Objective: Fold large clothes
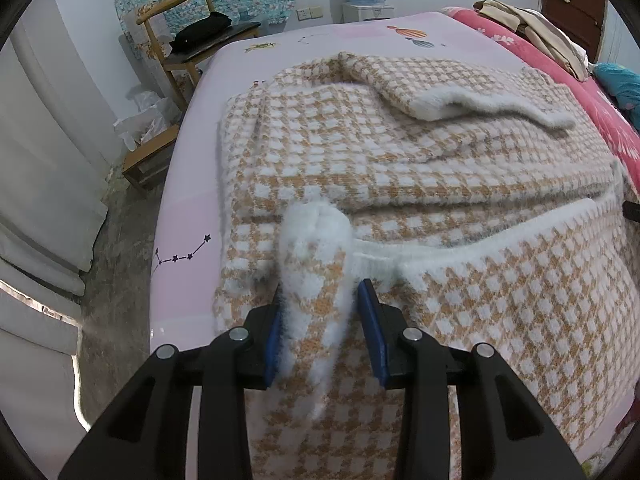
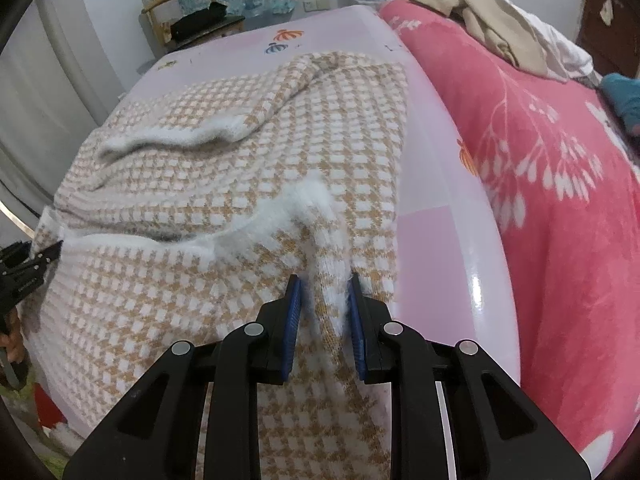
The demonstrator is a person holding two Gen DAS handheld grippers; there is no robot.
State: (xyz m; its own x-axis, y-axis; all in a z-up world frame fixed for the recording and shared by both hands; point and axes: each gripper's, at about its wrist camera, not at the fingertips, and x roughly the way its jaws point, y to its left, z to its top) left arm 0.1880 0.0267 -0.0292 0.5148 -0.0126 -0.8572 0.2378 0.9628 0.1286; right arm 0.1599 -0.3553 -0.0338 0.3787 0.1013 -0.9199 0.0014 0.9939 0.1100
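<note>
A tan-and-white checked knitted sweater (image 1: 400, 160) lies spread on the pink bed sheet (image 1: 188, 208), with one sleeve (image 1: 440, 96) folded across its upper part. My left gripper (image 1: 322, 292) is shut on a bunched piece of the sweater's white fluffy hem near the left corner. In the right wrist view the same sweater (image 2: 200, 160) fills the middle, and my right gripper (image 2: 325, 284) is shut on a fold of the hem at its right side. The pulled-up hem runs between both grippers. The left gripper's tip (image 2: 40, 260) shows at the left edge.
A pink flowered blanket (image 2: 540, 200) covers the bed's right side, with a pile of beige and white clothes (image 2: 500, 28) on it. A wooden chair (image 1: 192, 40) holding a black bag stands beyond the bed's far left corner. Bare floor (image 1: 120, 260) runs along the left.
</note>
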